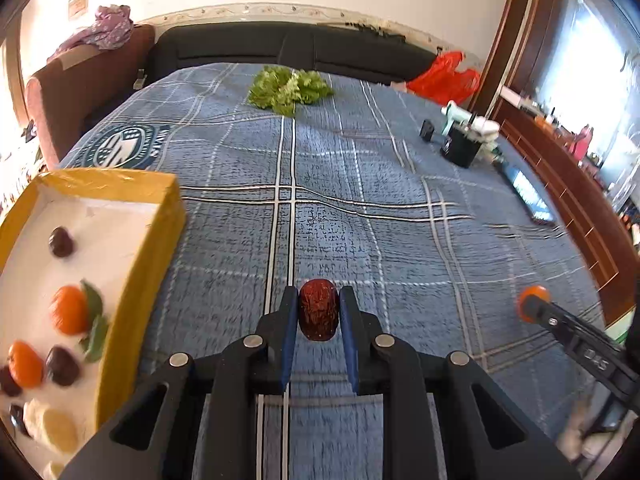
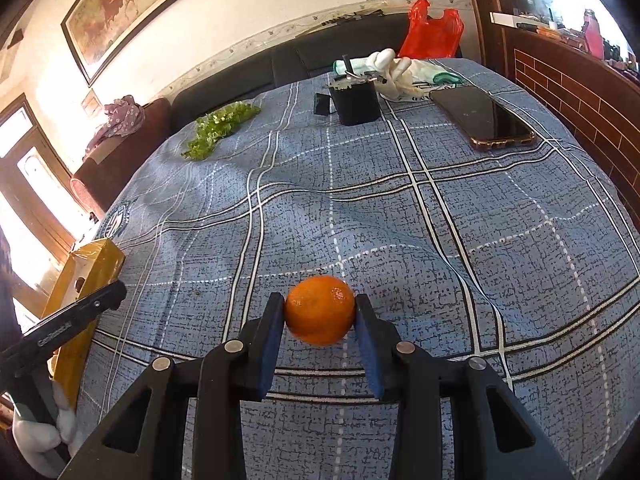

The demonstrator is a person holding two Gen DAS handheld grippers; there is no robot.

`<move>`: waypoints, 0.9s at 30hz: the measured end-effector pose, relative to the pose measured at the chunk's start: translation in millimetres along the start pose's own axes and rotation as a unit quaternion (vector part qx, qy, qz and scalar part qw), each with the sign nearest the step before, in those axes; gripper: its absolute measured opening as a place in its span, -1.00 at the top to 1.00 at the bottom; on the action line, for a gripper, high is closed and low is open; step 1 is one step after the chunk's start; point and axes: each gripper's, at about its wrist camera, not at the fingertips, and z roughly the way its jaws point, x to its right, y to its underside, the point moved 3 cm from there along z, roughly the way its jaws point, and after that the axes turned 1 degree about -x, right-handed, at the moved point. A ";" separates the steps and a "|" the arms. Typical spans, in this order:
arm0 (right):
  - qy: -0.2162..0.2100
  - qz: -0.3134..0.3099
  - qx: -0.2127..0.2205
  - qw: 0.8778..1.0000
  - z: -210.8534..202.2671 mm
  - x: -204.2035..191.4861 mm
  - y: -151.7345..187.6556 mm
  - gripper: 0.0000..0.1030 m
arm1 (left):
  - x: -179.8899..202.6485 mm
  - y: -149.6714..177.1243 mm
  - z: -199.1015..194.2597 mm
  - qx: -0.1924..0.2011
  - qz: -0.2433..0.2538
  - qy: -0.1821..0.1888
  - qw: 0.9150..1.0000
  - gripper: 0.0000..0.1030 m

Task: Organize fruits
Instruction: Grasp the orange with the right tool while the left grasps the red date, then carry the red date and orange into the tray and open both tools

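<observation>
My left gripper (image 1: 319, 308) is shut on a dark red date (image 1: 317, 309) and holds it above the blue plaid cloth. My right gripper (image 2: 320, 310) is shut on an orange tangerine (image 2: 320, 310), also above the cloth; it shows at the right of the left wrist view (image 1: 532, 304). A yellow-rimmed white box (image 1: 140, 240) lies at the left and holds oranges (image 1: 70, 309), dark dates (image 1: 61, 242) and banana pieces (image 1: 60, 428). Its side shows in the right wrist view (image 2: 96, 264).
Green lettuce (image 1: 288, 86) lies at the far side of the cloth. A black cup (image 2: 356, 102), a white glove (image 2: 394, 68), a phone (image 2: 484, 118) and a red bag (image 2: 432, 32) sit at the far right. A dark sofa (image 1: 280, 46) runs behind.
</observation>
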 end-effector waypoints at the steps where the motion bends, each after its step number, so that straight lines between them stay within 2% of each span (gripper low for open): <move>1: -0.002 -0.002 0.003 1.000 -1.6 -1.2 0.3 0.26 | -0.4 1.2 -5.2 0.003 -0.003 0.002 1.000 0.62; 8: -0.005 -0.014 0.021 1.000 -8.9 -7.6 1.1 0.26 | -7.6 17.7 -47.3 0.028 -0.026 0.011 0.999 0.62; 14: 0.002 -0.008 0.028 1.000 -9.3 -3.5 0.3 0.26 | -33.8 32.0 -85.1 0.047 -0.061 0.012 0.997 0.62; 19: 0.008 -0.005 0.031 0.999 -8.1 -0.6 1.2 0.26 | -77.5 50.2 -121.2 0.070 -0.101 -0.004 0.992 0.61; 24: 0.027 -0.030 0.037 0.999 -10.7 -13.3 1.5 0.26 | -135.3 66.0 -158.7 0.090 -0.146 -0.041 0.984 0.61; 27: 0.002 -0.039 0.031 0.999 -19.0 -33.7 6.8 0.26 | -163.8 73.5 -174.1 0.103 -0.167 -0.061 0.979 0.61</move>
